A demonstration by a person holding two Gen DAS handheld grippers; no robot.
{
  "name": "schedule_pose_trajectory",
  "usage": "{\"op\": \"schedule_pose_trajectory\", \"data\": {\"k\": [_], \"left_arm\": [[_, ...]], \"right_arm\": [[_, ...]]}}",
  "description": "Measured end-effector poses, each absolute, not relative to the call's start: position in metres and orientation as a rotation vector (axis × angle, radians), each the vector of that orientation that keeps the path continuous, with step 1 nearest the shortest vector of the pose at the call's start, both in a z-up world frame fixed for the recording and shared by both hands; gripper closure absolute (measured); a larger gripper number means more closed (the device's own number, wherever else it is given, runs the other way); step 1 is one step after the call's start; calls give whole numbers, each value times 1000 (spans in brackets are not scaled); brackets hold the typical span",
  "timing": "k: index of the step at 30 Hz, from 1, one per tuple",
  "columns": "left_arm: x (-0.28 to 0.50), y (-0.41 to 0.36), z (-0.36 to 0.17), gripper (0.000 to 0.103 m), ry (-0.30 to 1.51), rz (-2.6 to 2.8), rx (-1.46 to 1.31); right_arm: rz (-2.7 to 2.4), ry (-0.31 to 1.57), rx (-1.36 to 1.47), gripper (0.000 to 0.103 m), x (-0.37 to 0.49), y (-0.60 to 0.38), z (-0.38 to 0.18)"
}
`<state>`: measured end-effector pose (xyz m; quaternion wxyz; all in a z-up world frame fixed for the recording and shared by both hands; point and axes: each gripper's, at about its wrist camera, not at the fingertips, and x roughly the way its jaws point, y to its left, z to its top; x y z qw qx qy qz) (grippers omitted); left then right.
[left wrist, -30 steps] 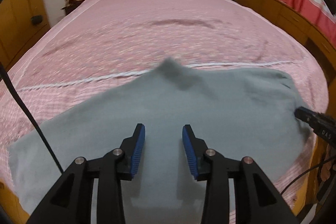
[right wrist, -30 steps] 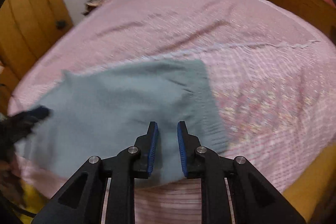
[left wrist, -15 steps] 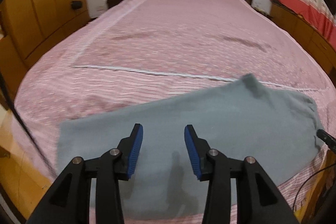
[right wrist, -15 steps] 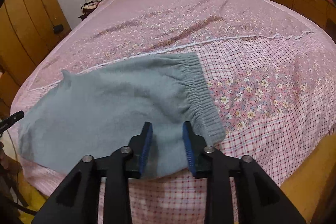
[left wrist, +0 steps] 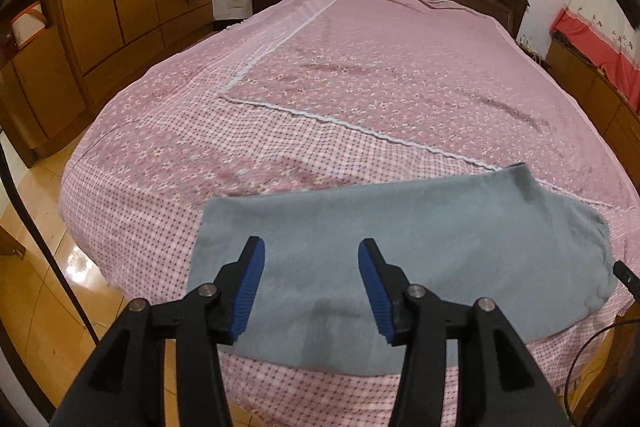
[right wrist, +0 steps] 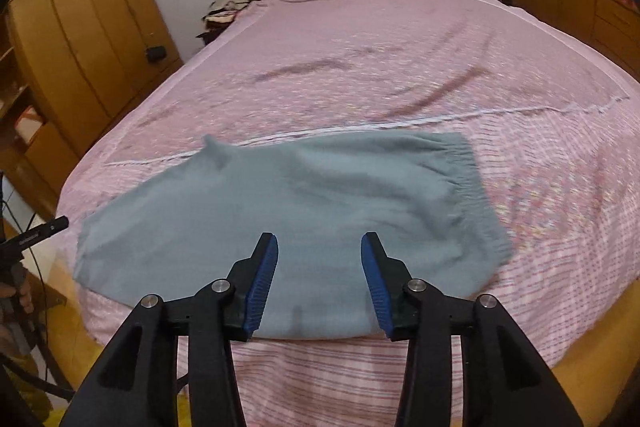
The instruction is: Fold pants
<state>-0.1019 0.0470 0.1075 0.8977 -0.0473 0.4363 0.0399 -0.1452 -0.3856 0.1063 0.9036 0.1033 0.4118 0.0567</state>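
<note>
Left wrist: grey pants [left wrist: 400, 251] lie flat on bed [left wrist: 360, 87] near its foot edge. Left gripper [left wrist: 311, 287] and right gripper [right wrist: 319, 279] opening, fingers spread, apparently gripping nothing.

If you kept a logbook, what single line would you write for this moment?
stage: between folds | pants: grey, flat on bed | left gripper: opening, empty | right gripper: opening, empty

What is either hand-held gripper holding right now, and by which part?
Nothing. The left hand-held gripper and right hand-held gripper are both opening above the grey pants, with no cloth between their pads.
</note>
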Motion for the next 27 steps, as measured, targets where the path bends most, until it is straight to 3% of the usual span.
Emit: {"op": "schedule_pose_trajectory", "data": {"k": [11, 27], "left_arm": [[-105, 84, 87, 41, 900, 33, -196], [-89, 139, 21, 41, 976, 140, -287]], "right_arm": [[185, 933, 198, 57, -129, -346, 71], [143, 990, 154, 57, -122, -339, 35]]}}
